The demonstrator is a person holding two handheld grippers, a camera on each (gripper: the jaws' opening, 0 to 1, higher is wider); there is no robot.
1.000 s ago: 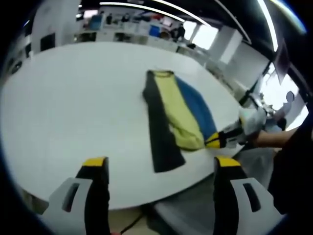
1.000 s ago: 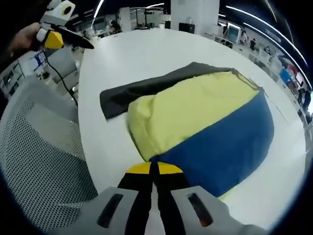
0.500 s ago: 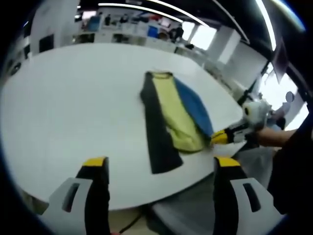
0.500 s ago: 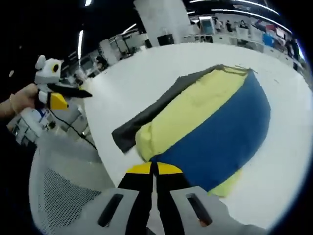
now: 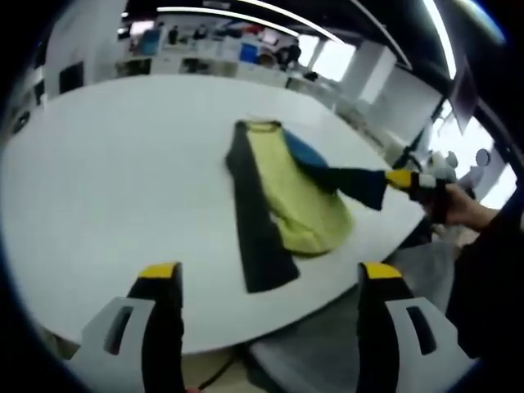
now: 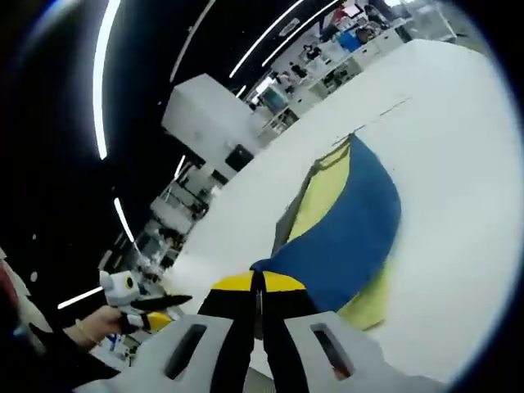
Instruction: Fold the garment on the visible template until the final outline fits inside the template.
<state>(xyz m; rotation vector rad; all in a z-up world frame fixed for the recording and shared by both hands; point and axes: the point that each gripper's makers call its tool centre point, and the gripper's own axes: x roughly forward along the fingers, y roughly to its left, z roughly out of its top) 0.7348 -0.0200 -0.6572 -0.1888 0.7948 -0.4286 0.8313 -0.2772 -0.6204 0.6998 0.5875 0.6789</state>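
The garment (image 5: 282,201), a dark, yellow and blue piece, lies lengthwise on the white table (image 5: 106,180), its near end close to the table's near edge and its collar end pointing toward the far edge. The right gripper (image 6: 258,286) has its jaws pressed together on the blue layer (image 6: 352,237); in the left gripper view that same gripper (image 5: 401,180) holds the blue layer (image 5: 348,182) lifted clear of the yellow panel (image 5: 307,213), stretched toward the table's right edge. This hold appears intended to carry the blue layer over as a fold, narrowing the outline. The left gripper (image 5: 266,274) hangs off the near edge with its jaws spread wide and nothing between them, apart from the cloth. No template outline can be made out on the table surface
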